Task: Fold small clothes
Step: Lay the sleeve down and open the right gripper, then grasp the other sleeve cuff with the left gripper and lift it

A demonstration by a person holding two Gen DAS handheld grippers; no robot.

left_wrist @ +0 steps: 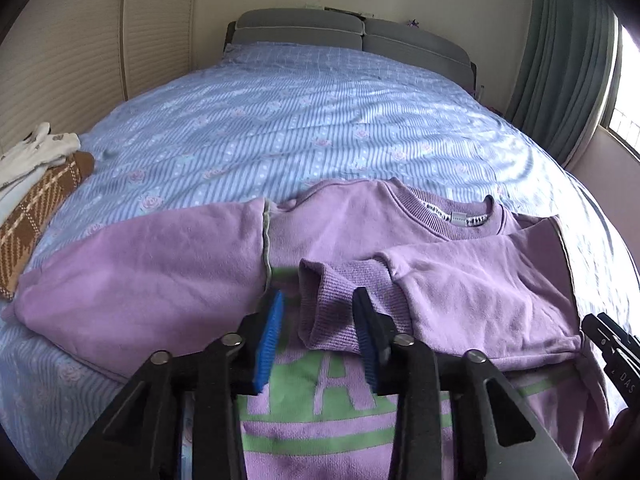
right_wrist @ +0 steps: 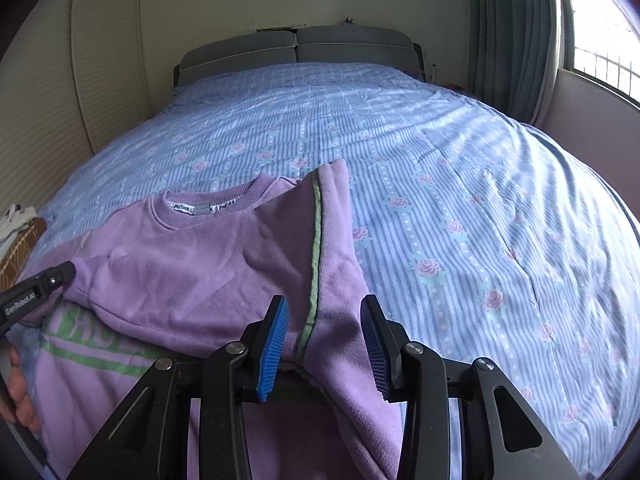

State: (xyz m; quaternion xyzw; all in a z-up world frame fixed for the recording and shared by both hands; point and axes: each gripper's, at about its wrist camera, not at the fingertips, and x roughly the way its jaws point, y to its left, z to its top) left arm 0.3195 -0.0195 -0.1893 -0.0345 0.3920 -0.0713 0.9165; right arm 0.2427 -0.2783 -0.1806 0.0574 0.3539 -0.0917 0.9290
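A lilac sweatshirt (left_wrist: 344, 220) with green lettering lies front-up on the bed, collar away from me. One sleeve is folded across its chest, and the ribbed cuff (left_wrist: 336, 300) sits between the pads of my left gripper (left_wrist: 320, 296). The right pad rests against the cuff, while a gap shows at the left pad. My right gripper (right_wrist: 324, 300) is at the folded shoulder (right_wrist: 336, 264), closed on a raised ridge of cloth with a green seam. The left gripper (right_wrist: 64, 274) shows at the cuff in the right wrist view. The right gripper (left_wrist: 600, 328) shows at the sleeve's fold.
The blue striped bedspread (left_wrist: 320, 120) with roses stretches to a grey headboard (left_wrist: 340, 32). A pile of white and brown plaid clothes (left_wrist: 40, 184) lies at the left edge. Grey-green curtains (left_wrist: 568, 60) and a window are on the right. A person's hand (right_wrist: 20, 392) holds the left gripper.
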